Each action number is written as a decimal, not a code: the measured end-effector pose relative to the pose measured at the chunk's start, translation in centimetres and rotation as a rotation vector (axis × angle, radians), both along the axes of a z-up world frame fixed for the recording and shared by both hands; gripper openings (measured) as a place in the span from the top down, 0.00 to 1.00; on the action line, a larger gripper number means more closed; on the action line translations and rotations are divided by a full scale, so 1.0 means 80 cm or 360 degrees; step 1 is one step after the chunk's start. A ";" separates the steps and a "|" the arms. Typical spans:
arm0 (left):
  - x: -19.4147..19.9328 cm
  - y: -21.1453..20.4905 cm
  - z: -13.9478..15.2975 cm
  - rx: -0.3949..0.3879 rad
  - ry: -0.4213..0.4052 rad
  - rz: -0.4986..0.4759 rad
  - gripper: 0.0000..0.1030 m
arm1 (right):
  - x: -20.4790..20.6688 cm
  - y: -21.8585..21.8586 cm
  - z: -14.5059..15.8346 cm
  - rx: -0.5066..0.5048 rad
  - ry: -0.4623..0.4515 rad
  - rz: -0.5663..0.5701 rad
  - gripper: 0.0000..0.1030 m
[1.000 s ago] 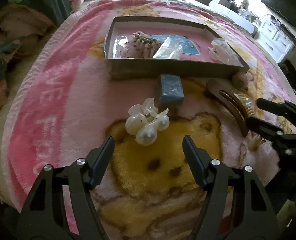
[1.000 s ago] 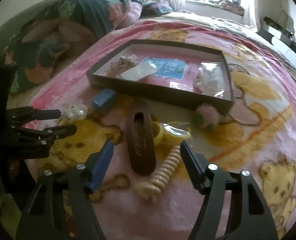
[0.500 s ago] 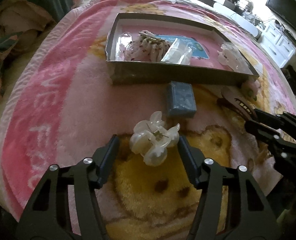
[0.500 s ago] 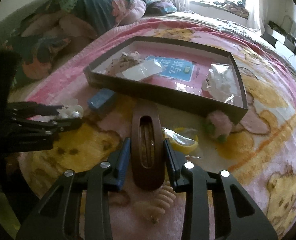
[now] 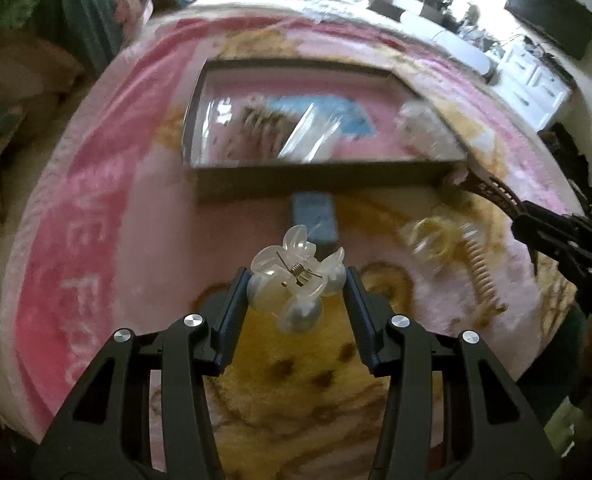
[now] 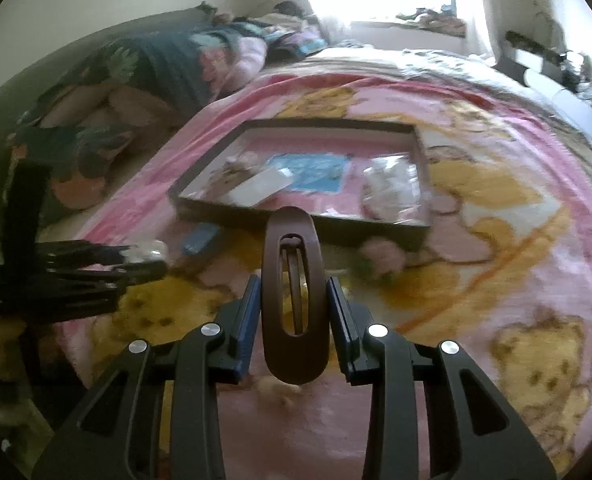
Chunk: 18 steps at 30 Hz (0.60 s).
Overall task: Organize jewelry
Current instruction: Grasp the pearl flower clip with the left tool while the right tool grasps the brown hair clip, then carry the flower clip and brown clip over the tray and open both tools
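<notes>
A pearly white claw clip (image 5: 292,268) hangs just above the pink teddy-bear blanket between the pads of my left gripper (image 5: 297,280), whose jaws are closing on it and press its sides. In the right wrist view that gripper (image 6: 144,260) and the white clip (image 6: 148,249) show at the left. My right gripper (image 6: 294,286) is shut on a brown oval hair clip (image 6: 272,280), which is raised off the blanket and points at the tray. From the left wrist view the brown clip (image 5: 491,188) sticks out of the right gripper (image 5: 535,224) near the tray's corner.
A shallow dark tray (image 5: 315,178) lies ahead with hair clips, clear bags and a blue card inside. On the blanket in front of it are a small blue box (image 5: 313,216), a yellow item in plastic (image 5: 435,234), a beige spiral tie (image 5: 479,264) and a pink flower piece (image 6: 379,254). Pillows lie at the left.
Both grippers closed on their clips and lifted them off the blanket: the left took the white claw clip, the right took the brown oval clip. Both views are now motion-blurred.
</notes>
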<state>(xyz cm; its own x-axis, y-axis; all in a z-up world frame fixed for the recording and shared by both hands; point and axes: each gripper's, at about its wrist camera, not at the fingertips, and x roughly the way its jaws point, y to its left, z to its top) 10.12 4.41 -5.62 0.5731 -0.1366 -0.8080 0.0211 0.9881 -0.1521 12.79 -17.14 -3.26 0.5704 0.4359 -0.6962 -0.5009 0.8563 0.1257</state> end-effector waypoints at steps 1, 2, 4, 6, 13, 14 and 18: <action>0.000 -0.002 0.008 -0.0001 -0.0021 -0.0012 0.62 | -0.001 -0.007 0.005 0.0003 -0.0019 -0.0030 0.69; 0.001 -0.004 0.013 0.0002 -0.0035 -0.0019 0.62 | -0.001 -0.012 0.010 0.0000 -0.0037 -0.0055 0.69; 0.003 -0.008 0.025 0.0003 -0.0065 -0.0036 0.62 | -0.003 -0.021 0.017 -0.0007 -0.0073 -0.0093 0.69; 0.007 -0.012 0.036 0.0003 -0.0092 -0.0053 0.62 | -0.003 -0.031 0.025 -0.0006 -0.0101 -0.0122 0.69; 0.025 -0.026 0.064 0.0011 -0.0154 -0.0085 0.62 | -0.003 -0.051 0.049 0.0006 -0.0181 -0.0188 0.69; 0.029 -0.028 0.068 0.0010 -0.0163 -0.0087 0.62 | -0.002 -0.051 0.052 0.0009 -0.0188 -0.0193 0.69; 0.039 -0.034 0.079 -0.0001 -0.0195 -0.0094 0.62 | 0.002 -0.052 0.064 0.0019 -0.0223 -0.0197 0.69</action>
